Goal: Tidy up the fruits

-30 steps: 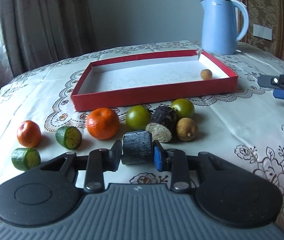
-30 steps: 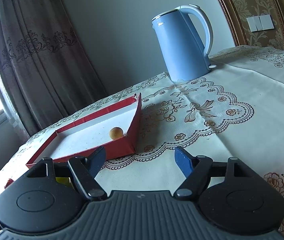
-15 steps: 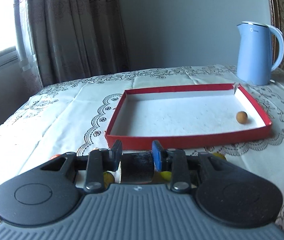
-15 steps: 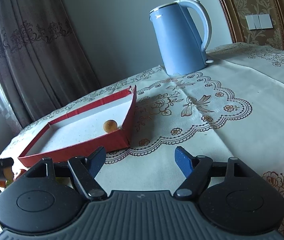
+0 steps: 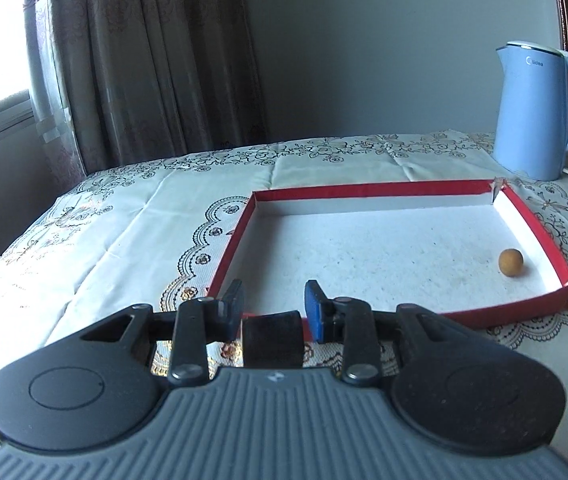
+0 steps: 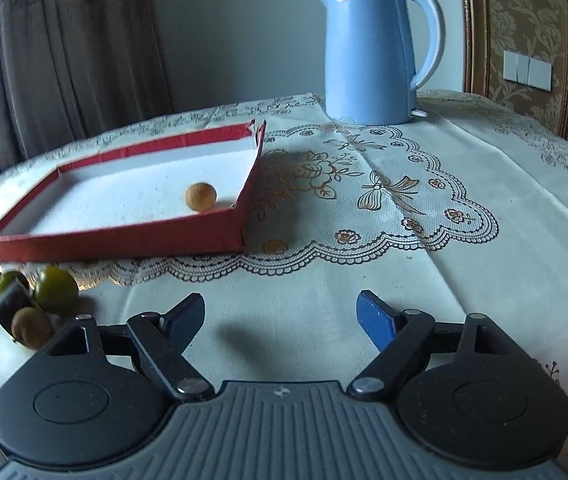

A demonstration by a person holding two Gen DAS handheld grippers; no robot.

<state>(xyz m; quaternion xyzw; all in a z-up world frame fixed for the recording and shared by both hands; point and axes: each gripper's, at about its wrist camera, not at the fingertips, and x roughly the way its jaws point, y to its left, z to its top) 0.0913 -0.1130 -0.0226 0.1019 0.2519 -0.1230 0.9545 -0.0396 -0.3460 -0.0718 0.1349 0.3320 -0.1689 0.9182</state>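
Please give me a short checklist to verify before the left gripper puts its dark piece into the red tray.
1. Left gripper shut on the dark piece: ok.
2. Dark piece past the red tray's near wall: not ok.
3. Tray floor ahead free: ok; only a small brown fruit at the right.
4. Right gripper apart from the tray, jaws opening, nothing between them: ok.
5. Blue kettle behind the tray: ok.

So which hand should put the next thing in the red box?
Left, probably. The left gripper already grips a dark chunk right at the red box; the right gripper, its jaws opening, is empty.
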